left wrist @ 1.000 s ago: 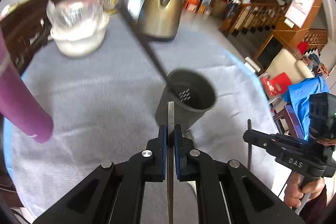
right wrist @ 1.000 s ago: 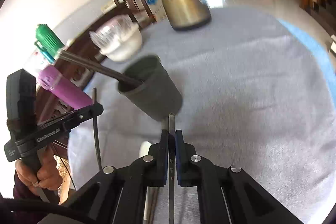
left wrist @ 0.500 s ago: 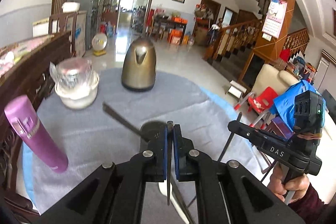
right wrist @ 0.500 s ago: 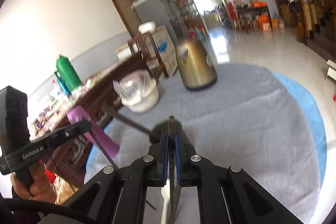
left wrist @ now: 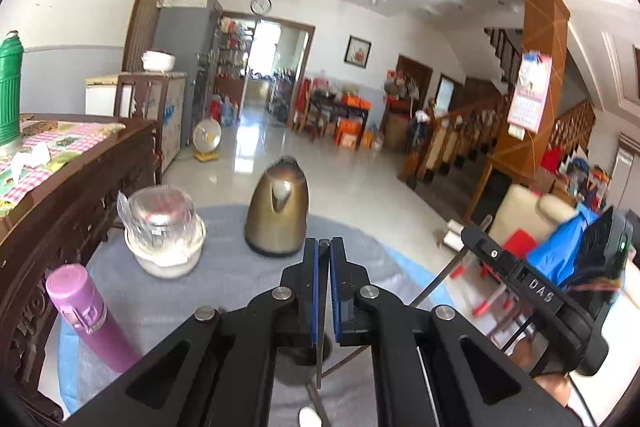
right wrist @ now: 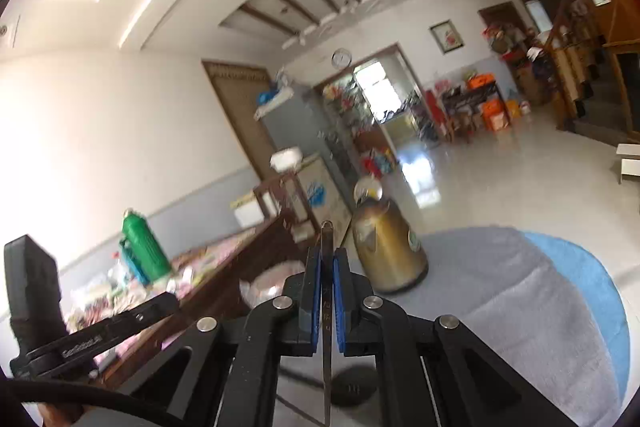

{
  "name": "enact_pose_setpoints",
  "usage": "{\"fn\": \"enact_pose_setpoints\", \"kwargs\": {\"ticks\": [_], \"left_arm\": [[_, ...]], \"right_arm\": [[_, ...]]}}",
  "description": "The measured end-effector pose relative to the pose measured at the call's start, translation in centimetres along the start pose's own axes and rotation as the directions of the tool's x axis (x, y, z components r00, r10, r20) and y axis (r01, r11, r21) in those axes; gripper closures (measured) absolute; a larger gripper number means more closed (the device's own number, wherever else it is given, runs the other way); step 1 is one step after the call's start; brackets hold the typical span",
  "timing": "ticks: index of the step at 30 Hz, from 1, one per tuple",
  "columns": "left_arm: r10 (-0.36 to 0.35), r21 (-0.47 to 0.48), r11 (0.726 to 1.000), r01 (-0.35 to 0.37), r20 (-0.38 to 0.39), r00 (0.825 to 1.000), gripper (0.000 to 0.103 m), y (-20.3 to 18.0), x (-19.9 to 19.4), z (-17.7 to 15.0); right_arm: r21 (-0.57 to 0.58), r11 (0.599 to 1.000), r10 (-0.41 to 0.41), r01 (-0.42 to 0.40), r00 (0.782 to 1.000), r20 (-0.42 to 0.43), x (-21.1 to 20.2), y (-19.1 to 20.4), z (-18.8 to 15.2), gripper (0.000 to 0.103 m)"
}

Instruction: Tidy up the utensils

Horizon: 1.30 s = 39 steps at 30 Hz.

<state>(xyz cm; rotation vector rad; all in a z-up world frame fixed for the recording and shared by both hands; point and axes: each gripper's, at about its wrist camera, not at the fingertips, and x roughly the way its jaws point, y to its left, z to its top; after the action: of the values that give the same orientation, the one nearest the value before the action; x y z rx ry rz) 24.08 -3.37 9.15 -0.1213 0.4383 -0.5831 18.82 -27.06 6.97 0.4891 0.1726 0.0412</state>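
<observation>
In the left wrist view my left gripper [left wrist: 323, 247] is shut on a thin metal utensil [left wrist: 319, 355] seen edge-on, which hangs down over the dark utensil holder [left wrist: 296, 367]. The holder is mostly hidden beneath the jaws. To the right, the right gripper [left wrist: 470, 235] holds another slim metal utensil [left wrist: 440, 277] slanting down toward the holder. In the right wrist view my right gripper [right wrist: 327, 255] is shut on that utensil [right wrist: 327, 231], its tip poking above the pads. The holder [right wrist: 354, 387] sits low below. The left gripper [right wrist: 170, 301] shows at the left.
A gold kettle [left wrist: 278, 215], a glass-lidded white bowl [left wrist: 162, 243] and a purple bottle [left wrist: 86, 315] stand on the grey-clothed round table [left wrist: 224, 291]. A dark wooden sideboard [left wrist: 60, 195] with a green flask [left wrist: 9, 87] lines the left. A white spoon tip [left wrist: 310, 417] lies near the bottom.
Both grippers have risen with their utensils and tilted up, so the views now take in the room. The holder has dropped low beneath the jaws.
</observation>
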Motion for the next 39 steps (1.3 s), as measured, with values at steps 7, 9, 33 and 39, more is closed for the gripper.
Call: {"fn": "enact_pose_setpoints", "kwargs": {"ticks": [7, 9, 33, 39], "left_arm": [[0.053, -0.016, 0.999, -0.051, 0.099, 0.994, 0.097, 0.2, 1.1, 0.2], [0.079, -0.01, 0.997, -0.078, 0.108, 0.991, 0.097, 0.4, 1.9, -0.4], [0.075, -0.009, 0.997, -0.075, -0.016, 0.997, 0.061, 1.8, 2.4, -4.5], [0.08, -0.006, 0.997, -0.08, 0.008, 0.997, 0.052, 2.6, -0.2, -5.6]], "right_arm": [[-0.028, 0.996, -0.078, 0.081, 0.992, 0.095, 3.3, 1.0, -0.9, 0.097], [-0.046, 0.994, -0.091, 0.095, 0.993, 0.077, 4.4, 1.2, -1.6, 0.097], [0.028, 0.999, -0.036, 0.042, 0.984, -0.174, 4.7, -2.2, -5.6, 0.074], [0.052, 0.998, -0.023, 0.028, 0.995, -0.1, 1.4, -3.2, -4.7, 0.072]]}}
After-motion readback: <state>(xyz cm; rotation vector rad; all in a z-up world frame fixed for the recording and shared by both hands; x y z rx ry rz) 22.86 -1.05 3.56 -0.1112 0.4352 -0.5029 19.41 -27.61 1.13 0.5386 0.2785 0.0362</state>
